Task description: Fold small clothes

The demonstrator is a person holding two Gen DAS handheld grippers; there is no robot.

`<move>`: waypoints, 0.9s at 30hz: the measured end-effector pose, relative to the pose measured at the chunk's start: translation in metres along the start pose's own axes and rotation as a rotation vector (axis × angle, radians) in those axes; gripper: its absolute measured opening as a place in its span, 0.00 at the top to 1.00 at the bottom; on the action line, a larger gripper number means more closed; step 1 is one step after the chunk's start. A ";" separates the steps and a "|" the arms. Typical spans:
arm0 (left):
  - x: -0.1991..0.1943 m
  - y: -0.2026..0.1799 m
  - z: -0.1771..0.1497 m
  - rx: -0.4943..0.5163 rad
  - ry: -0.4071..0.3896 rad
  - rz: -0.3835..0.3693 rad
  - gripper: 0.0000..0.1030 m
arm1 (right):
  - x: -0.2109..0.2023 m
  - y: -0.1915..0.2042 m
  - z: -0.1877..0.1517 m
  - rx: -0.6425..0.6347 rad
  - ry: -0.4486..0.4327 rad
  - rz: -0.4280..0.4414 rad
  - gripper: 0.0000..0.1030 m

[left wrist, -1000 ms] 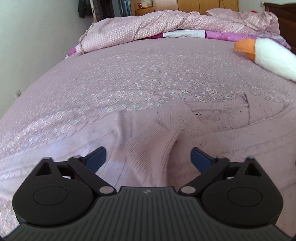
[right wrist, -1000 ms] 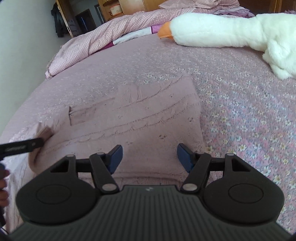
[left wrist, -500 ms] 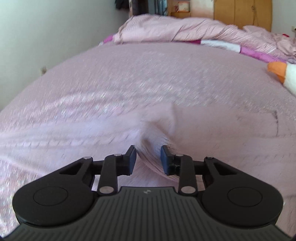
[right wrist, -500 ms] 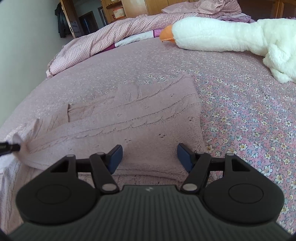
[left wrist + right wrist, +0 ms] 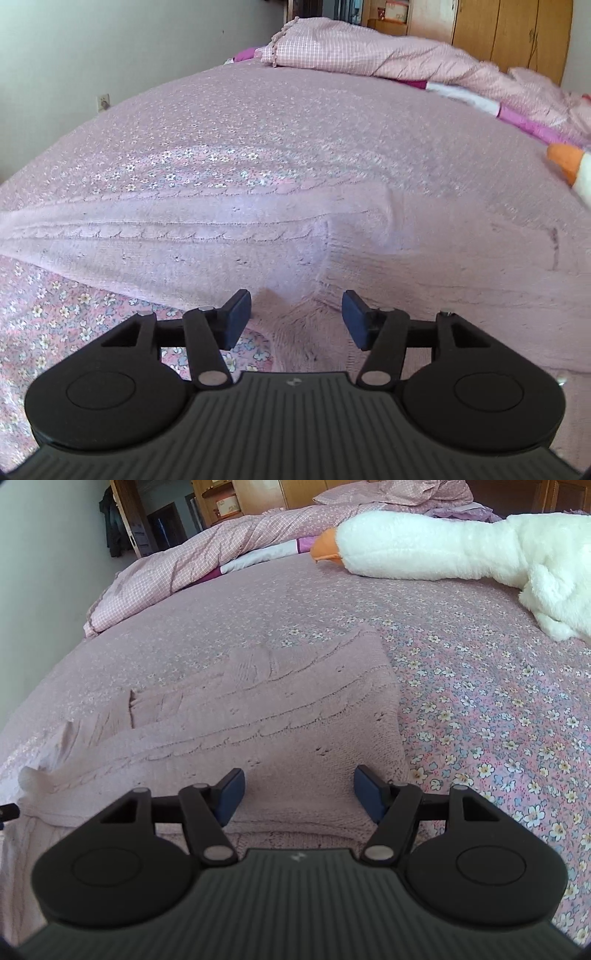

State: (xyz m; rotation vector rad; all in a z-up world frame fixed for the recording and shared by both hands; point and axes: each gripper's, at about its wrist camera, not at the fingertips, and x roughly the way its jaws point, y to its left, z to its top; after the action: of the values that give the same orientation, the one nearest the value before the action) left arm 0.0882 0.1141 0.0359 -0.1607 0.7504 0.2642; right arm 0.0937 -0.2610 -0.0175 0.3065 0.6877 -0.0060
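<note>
- Bedroom with a bed (image 5: 498,709) under a pink floral sheet, a crumpled checked duvet (image 5: 177,568) and a white plush goose (image 5: 443,550) at the far side.
- Lying flat mid-bed: a pale pink cable-knit sweater (image 5: 280,723), partly folded, one sleeve stretched across.
- Left hand-held gripper (image 5: 296,317) released, jaws apart around a raised knit ridge, gripping nothing.
- Right hand-held gripper (image 5: 299,794) likewise spread, hovering over the near hem.
- Best to pinch both layers squarely, lift low, then lay edges flush and smooth outward.
</note>
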 end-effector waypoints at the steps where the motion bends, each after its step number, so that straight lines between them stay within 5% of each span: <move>1: 0.000 0.002 0.001 -0.007 -0.004 -0.026 0.39 | 0.000 0.001 0.000 -0.004 0.001 -0.002 0.35; 8: 0.027 -0.006 0.009 0.015 0.043 -0.075 0.43 | 0.002 0.001 -0.002 -0.020 -0.006 -0.002 0.34; 10: 0.029 -0.005 0.009 0.008 0.052 -0.115 0.73 | 0.002 0.002 -0.004 -0.031 -0.010 -0.002 0.33; 12: 0.023 -0.005 0.008 0.025 0.041 -0.124 0.86 | 0.002 0.003 -0.005 -0.041 -0.013 -0.003 0.32; 19: 0.012 0.005 -0.001 0.015 0.064 -0.031 0.88 | 0.003 0.005 -0.006 -0.057 -0.024 0.000 0.29; 27: -0.002 0.012 -0.002 -0.009 0.065 -0.053 0.87 | 0.002 0.005 -0.003 -0.054 -0.013 0.005 0.28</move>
State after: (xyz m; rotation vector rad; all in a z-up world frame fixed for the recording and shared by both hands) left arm 0.0814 0.1244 0.0353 -0.1983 0.8083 0.2132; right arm 0.0933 -0.2554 -0.0196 0.2559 0.6734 0.0152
